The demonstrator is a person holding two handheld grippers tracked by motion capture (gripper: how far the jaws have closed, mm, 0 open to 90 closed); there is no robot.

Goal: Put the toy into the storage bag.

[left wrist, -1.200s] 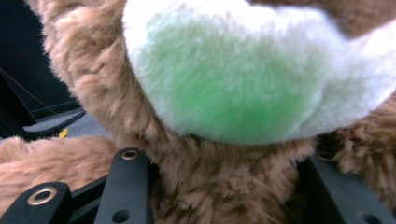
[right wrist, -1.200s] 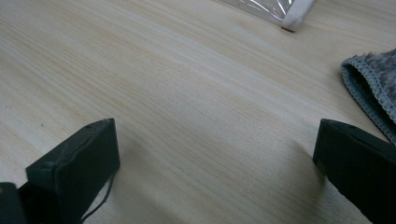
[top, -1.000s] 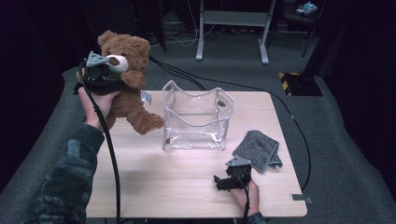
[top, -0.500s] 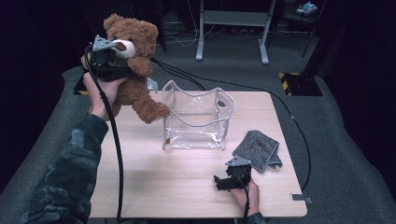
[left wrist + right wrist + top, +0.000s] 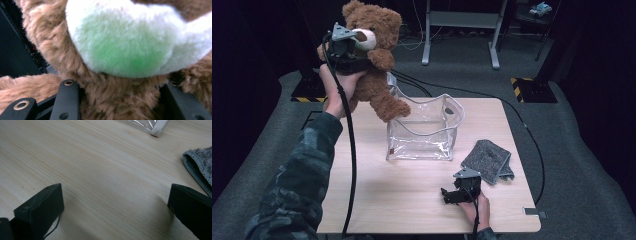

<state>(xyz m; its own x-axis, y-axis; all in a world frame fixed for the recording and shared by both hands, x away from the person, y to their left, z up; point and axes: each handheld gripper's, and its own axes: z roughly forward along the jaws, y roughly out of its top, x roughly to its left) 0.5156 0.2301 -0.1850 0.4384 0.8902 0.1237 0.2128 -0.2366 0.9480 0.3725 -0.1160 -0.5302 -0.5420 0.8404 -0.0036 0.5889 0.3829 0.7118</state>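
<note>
Left gripper (image 5: pixel 346 47) clamping bear (image 5: pixel 374 65) at neck, holding it upright, legs slanting toward bag (image 5: pixel 424 131); right gripper (image 5: pixel 460 192) resting wide.

High view overlooks the table (image 5: pixel 412 200); tool views sit close, sharing it.

The teddy bear (image 5: pixel 373 65) is showing shaggy mid-brown fur with a white muzzle (which is taking on a green tinge in the left gripper view (image 5: pixel 135 40)). The bag (image 5: pixel 424 130) is looking clear and colourless, edged in white trim. The cloth (image 5: pixel 488 161) is showing a mottled grey, speckled dark and light. The table (image 5: pixel 412 200) is displaying pale wood with fine straight grain. The person's sleeve (image 5: pixel 302 185) is wearing a green-and-dark camouflage pattern. Both grippers' jaws are appearing black.
</note>
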